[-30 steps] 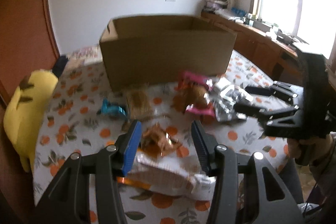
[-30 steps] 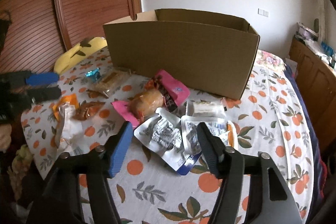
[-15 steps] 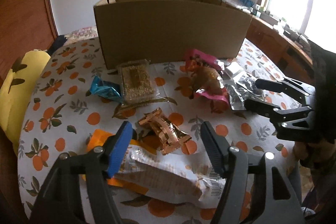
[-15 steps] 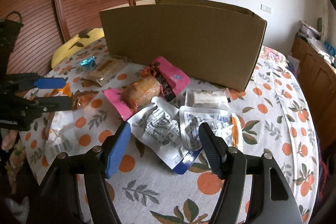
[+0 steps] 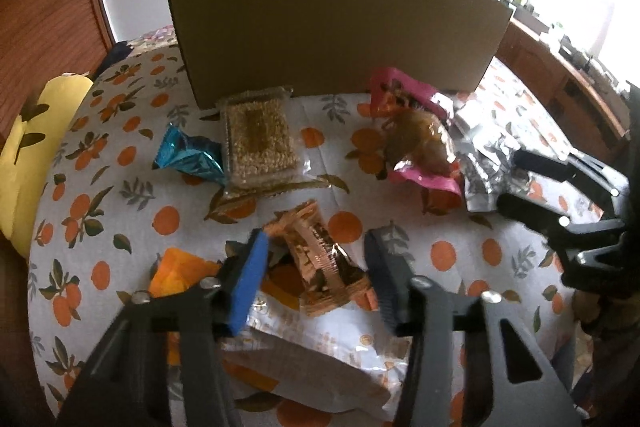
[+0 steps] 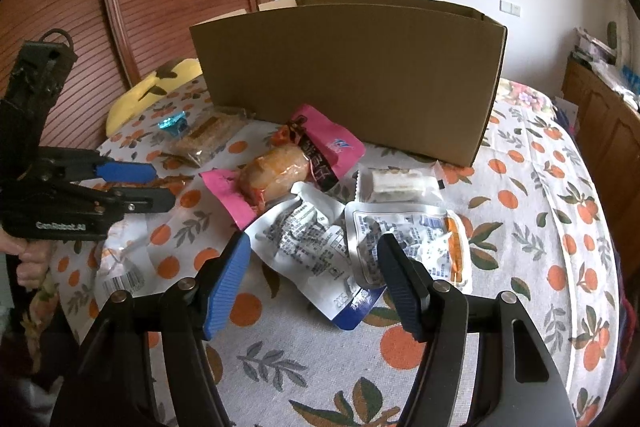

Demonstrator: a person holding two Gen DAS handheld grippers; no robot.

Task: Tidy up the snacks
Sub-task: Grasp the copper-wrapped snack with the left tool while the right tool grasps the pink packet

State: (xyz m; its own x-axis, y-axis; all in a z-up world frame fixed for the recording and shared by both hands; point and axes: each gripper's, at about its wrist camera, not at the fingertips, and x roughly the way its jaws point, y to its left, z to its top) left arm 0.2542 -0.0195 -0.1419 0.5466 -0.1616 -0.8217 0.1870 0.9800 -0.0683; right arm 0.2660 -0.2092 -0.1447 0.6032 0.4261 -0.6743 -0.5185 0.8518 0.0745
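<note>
The left gripper (image 5: pixel 316 267) hangs with its jaws spread wide over the near edge of the bench (image 5: pixel 100 211), which is covered with an orange-patterned cloth. A copper foil snack (image 5: pixel 320 259) lies between its two fingers, apart from both pads. Just near of that, under the fingers, lie a long pale packet (image 5: pixel 320 355) and an orange packet (image 5: pixel 180 271). Farther off, a clear-wrapped grain bar (image 5: pixel 258 143) lies against the foot of the cardboard box (image 5: pixel 336 27), with a small blue foil packet (image 5: pixel 188 159) touching its left side. To the right lies a pink-wrapped bun (image 5: pixel 420 151), and beyond it crumpled silver pouches (image 5: pixel 484 163).

The right gripper (image 6: pixel 314 263) is also spread wide and holds nothing. It hovers above two white printed pouches (image 6: pixel 312 247) that lie between its fingers on the bench. Just beyond them lies the pink-wrapped bun (image 6: pixel 280 171), and to the right of that a small clear-wrapped white bar (image 6: pixel 396 181), close to the box (image 6: pixel 348 75). At the far left of the right wrist view, the left gripper (image 6: pixel 136 187) shows from the side, low over the bench.
</note>
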